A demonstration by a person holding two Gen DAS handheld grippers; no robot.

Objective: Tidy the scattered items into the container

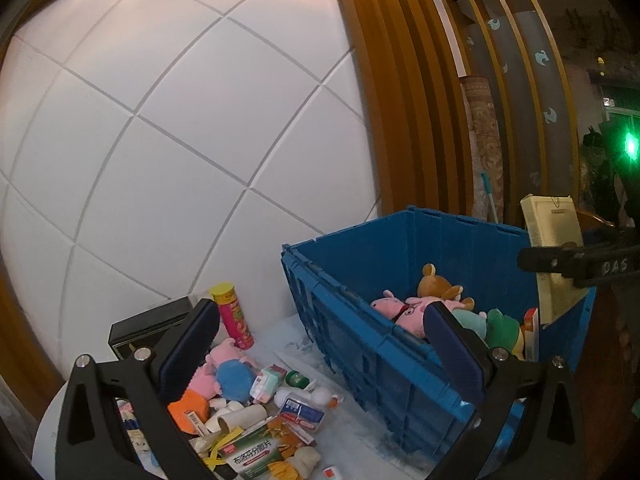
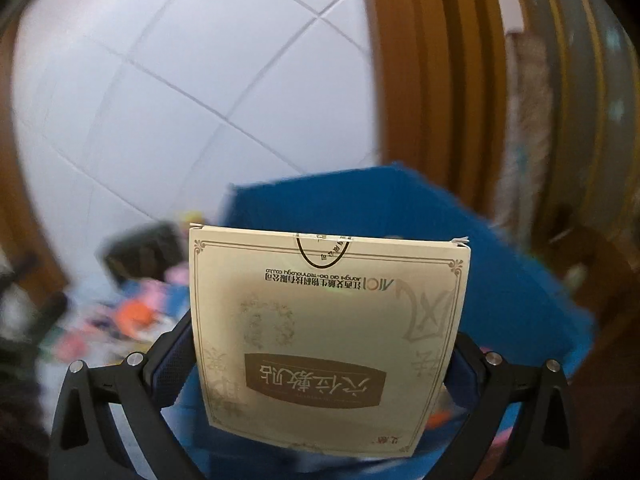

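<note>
Against a white tiled wall, the right gripper (image 2: 324, 364) clamps a stiff, probably light cream box (image 2: 328, 332) by its sides above the blue crate (image 1: 400, 344); the left gripper (image 1: 320, 344) gapes empty.

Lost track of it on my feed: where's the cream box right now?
The cream box is clamped in the right claw, filling the right wrist view. In the left wrist view it is held at the far right, over the blue crate.
</note>
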